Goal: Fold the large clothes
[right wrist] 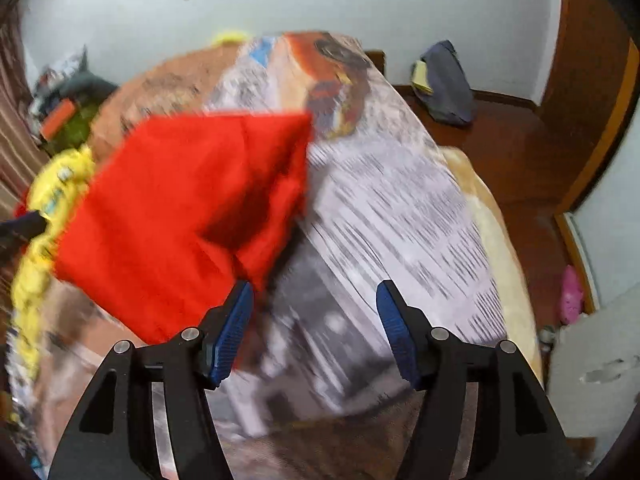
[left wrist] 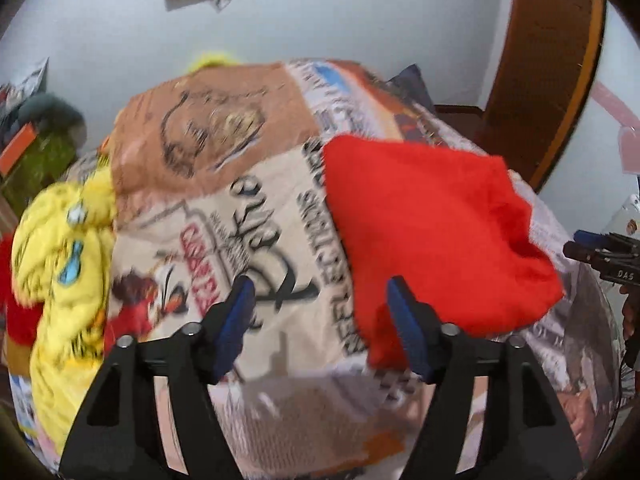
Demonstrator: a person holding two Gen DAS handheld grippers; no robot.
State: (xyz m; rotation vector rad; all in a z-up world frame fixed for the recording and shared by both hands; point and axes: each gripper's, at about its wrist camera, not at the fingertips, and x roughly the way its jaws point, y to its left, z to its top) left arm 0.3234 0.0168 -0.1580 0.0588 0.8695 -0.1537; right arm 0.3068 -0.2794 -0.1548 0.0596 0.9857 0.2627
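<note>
Red garment (left wrist: 432, 232) lies folded into a compact block on the printed bedspread (left wrist: 248, 208); left claw (left wrist: 320, 320) and right claw (right wrist: 314, 320) gape, empty. Yellow garment (left wrist: 60, 264) remains unfolded.

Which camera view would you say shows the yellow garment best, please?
The left wrist view: the yellow garment lies large at the left, with its blue print visible though blurred. The right wrist view shows only a thin, blurred strip of it along the left edge, mostly hidden behind the red garment.

Matt red cloth garment (left wrist: 432, 224) – printed fabric bedspread (left wrist: 256, 208) beneath
</note>
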